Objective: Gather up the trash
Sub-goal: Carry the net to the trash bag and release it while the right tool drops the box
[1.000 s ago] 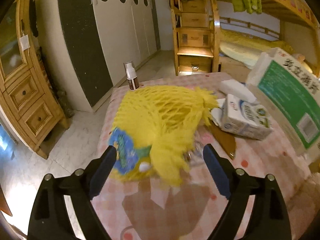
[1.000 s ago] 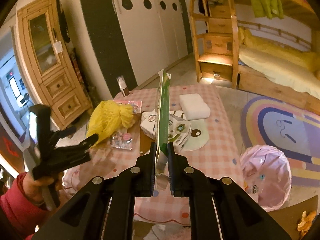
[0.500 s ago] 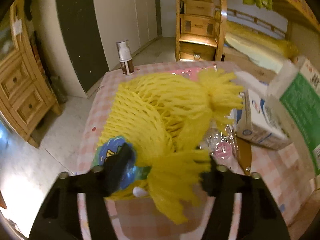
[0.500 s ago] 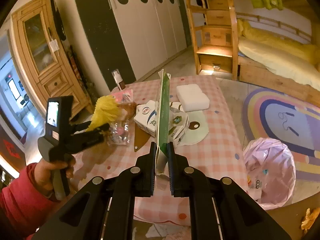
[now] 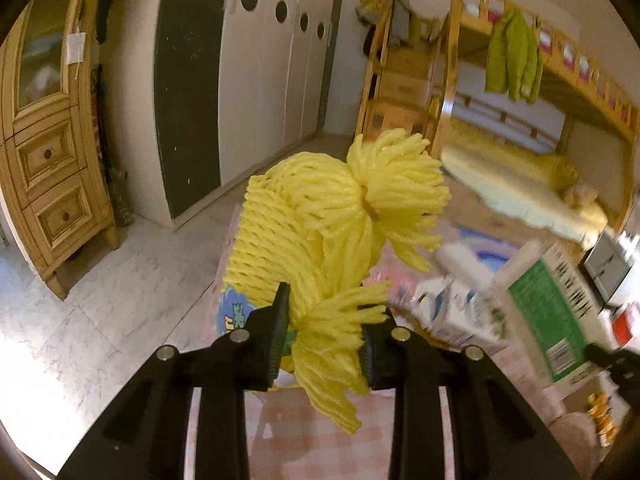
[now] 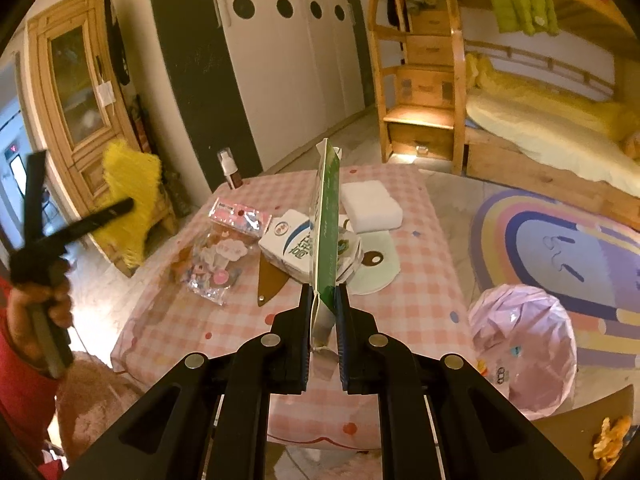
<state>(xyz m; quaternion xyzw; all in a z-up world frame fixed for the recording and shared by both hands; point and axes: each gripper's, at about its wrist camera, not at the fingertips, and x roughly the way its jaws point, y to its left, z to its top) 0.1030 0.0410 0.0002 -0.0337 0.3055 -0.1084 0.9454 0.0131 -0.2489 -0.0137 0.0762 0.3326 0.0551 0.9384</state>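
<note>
Since a second ago the yellow foam net has come up off the counter: the left claw has just been closing and now pinches the net's frayed lower end between its pads, with the net hanging in the air in front of the wardrobe. Left wrist view: net fills the middle, blue label at its lower left just beside the left pad; to the right, blurred, a milk carton and the green-and-white box held by the other claw. It hides most of the counter. Right wrist view: right claw clenched on the bottom edge of that flattened green-and-white box, seen edge-on and upright. This view alone shows the person's hand in a red sleeve holding the left claw at far left, net raised clear of the counter edge. On the pink checked counter: spray bottle at the far corner, clear sticker packets, milk carton, white sponge block, brown tag. Pink-lined bin on the floor at right, beside a rainbow rug; bunk bed behind, wooden cabinet at left.
</note>
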